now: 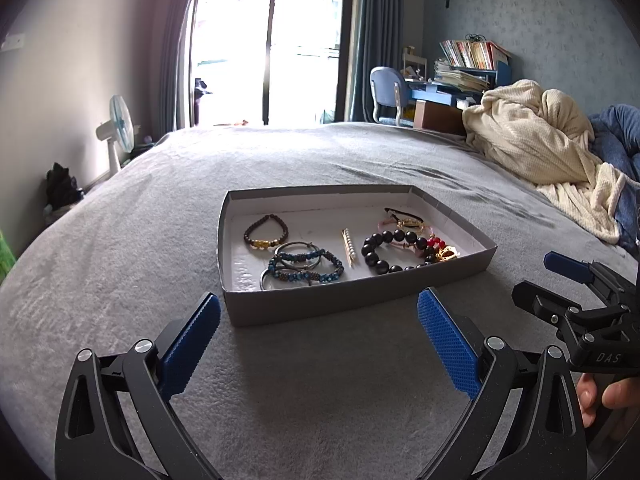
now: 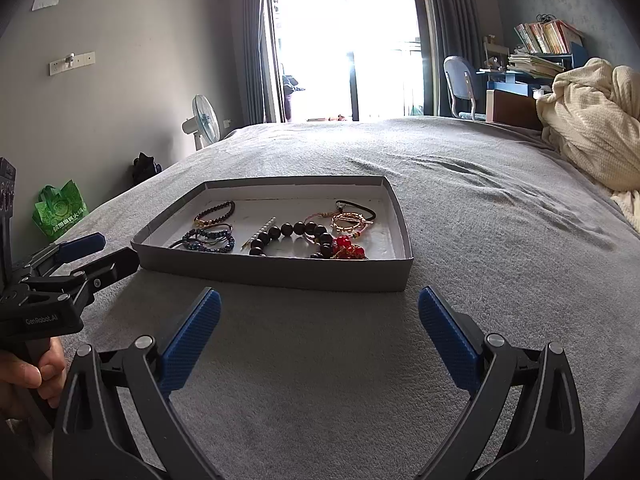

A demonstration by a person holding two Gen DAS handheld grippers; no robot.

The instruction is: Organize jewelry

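Note:
A shallow grey cardboard tray [image 1: 344, 300] [image 2: 280, 274] lies on the grey bed. Inside are a brown bead bracelet [image 1: 266, 232], blue beaded bracelets over metal hoops [image 1: 306, 266], a pearl hair pin [image 1: 348, 246], a large black bead bracelet [image 1: 394, 250] [image 2: 292, 234], red beads [image 2: 346, 246] and a gold hair ring with a black band [image 2: 350, 218]. My left gripper [image 1: 318, 320] is open and empty just in front of the tray. My right gripper [image 2: 320, 320] is open and empty, also in front of the tray; it shows at the right in the left wrist view [image 1: 560, 280].
A cream blanket [image 1: 540, 148] and blue quilt [image 1: 616, 136] are heaped at the right of the bed. A fan [image 1: 118, 128], a green bag [image 2: 60, 210], a chair [image 1: 390, 94] and a cluttered desk [image 1: 460, 88] stand beyond the bed.

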